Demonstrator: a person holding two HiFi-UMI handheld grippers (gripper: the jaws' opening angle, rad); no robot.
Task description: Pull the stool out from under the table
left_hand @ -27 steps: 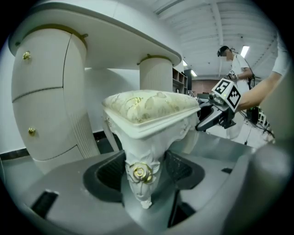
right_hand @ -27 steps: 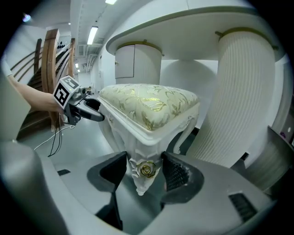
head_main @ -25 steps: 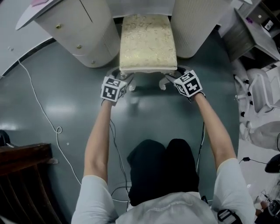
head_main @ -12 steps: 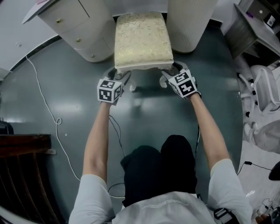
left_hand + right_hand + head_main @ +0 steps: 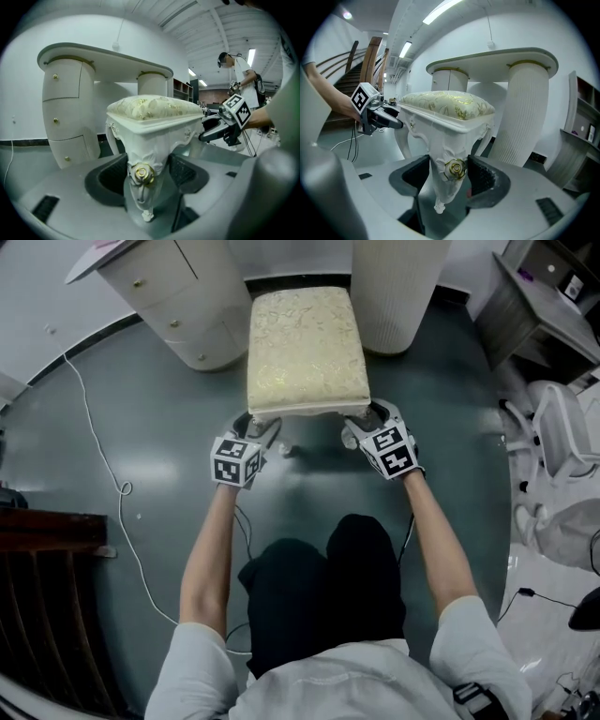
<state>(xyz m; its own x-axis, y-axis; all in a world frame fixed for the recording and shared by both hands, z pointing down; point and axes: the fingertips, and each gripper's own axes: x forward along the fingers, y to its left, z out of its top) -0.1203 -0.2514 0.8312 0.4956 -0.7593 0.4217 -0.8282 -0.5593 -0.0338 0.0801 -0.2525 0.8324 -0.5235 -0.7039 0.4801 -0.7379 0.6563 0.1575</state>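
A white carved stool [image 5: 307,351] with a cream and gold cushion stands on the grey floor between the two pedestals of the white dressing table [image 5: 178,306]. My left gripper [image 5: 255,430] is shut on its front left leg [image 5: 140,180], pads pressed on both sides just below the gold rose. My right gripper [image 5: 360,425] is shut the same way on the front right leg [image 5: 449,180]. The left gripper view shows the right gripper [image 5: 225,127] at the stool's far corner. In the right gripper view the left gripper [image 5: 375,117] holds the other corner.
The ribbed right pedestal [image 5: 396,287] stands close beside the stool. A white cable [image 5: 94,437] trails over the floor at left, near dark wooden furniture [image 5: 47,615]. A desk [image 5: 548,310] and a white chair [image 5: 562,442] stand at right. My knees [image 5: 323,587] are just behind the grippers.
The stool has slid out from between the pedestals toward me, with both grippers still clamped on its front legs. More of the cushion shows clear of the tabletop.
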